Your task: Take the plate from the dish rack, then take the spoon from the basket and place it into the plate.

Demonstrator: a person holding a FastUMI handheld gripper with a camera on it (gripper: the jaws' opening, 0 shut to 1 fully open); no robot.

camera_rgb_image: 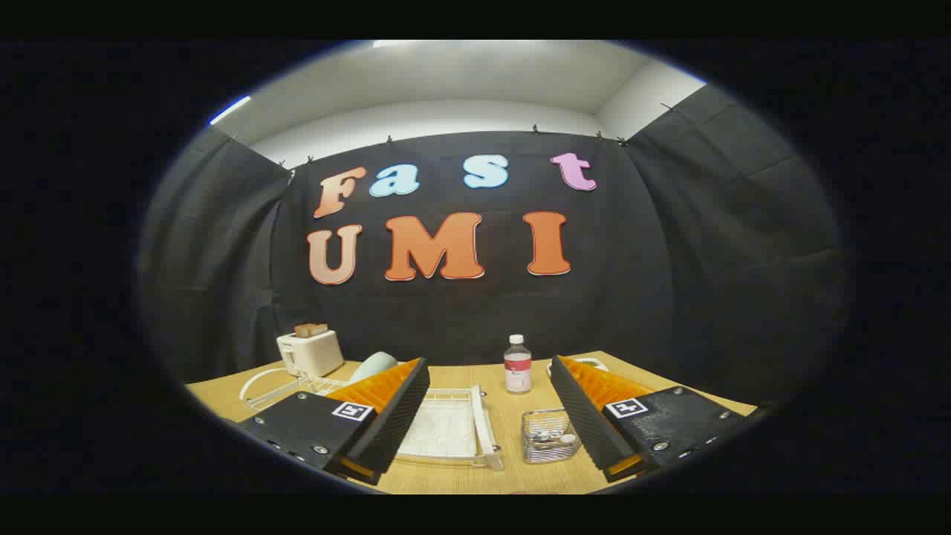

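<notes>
My gripper (489, 371) is open and held above the wooden table (520, 475), with nothing between its fingers. Below the gap lies a white dish rack (453, 427). A pale green plate (374, 365) stands upright at the rack's far left, partly hidden by the left finger (386, 416). A small wire basket (548, 437) sits just inside the right finger (587, 416); metal cutlery lies in it, and I cannot pick out the spoon.
A white toaster (310, 351) with bread slices stands at the back left. A clear bottle (518, 365) with a white cap and red label stands beyond the basket. A white object (591, 363) peeks behind the right finger.
</notes>
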